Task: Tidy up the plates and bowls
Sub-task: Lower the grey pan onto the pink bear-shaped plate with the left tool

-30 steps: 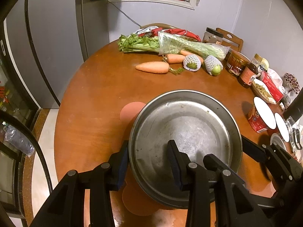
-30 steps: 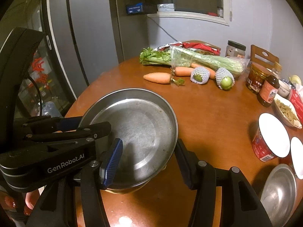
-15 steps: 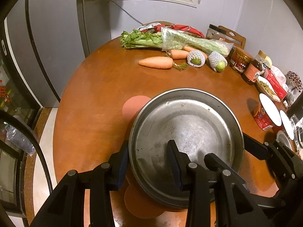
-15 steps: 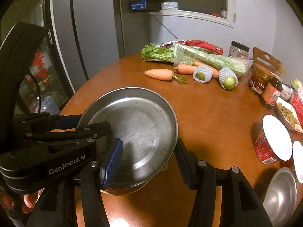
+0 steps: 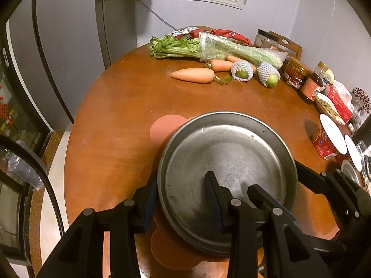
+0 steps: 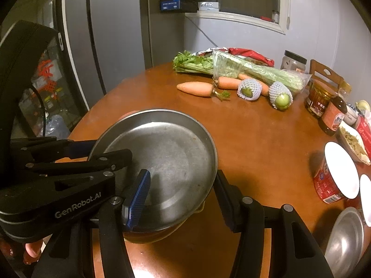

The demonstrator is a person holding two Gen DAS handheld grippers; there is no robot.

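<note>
The table's far edge has slid back; both grippers (image 5: 183,199) (image 6: 180,197) clamp the steel pan (image 5: 231,162).

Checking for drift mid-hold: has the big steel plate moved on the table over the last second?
No. The round steel plate sits in the same place over the salmon-pink mat, with the same lobe showing; only the camera view shifted slightly.

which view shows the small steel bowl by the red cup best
The right wrist view: the small steel bowl shows its open inside at the lower right. The left wrist view catches only a sliver behind the right gripper.
</note>
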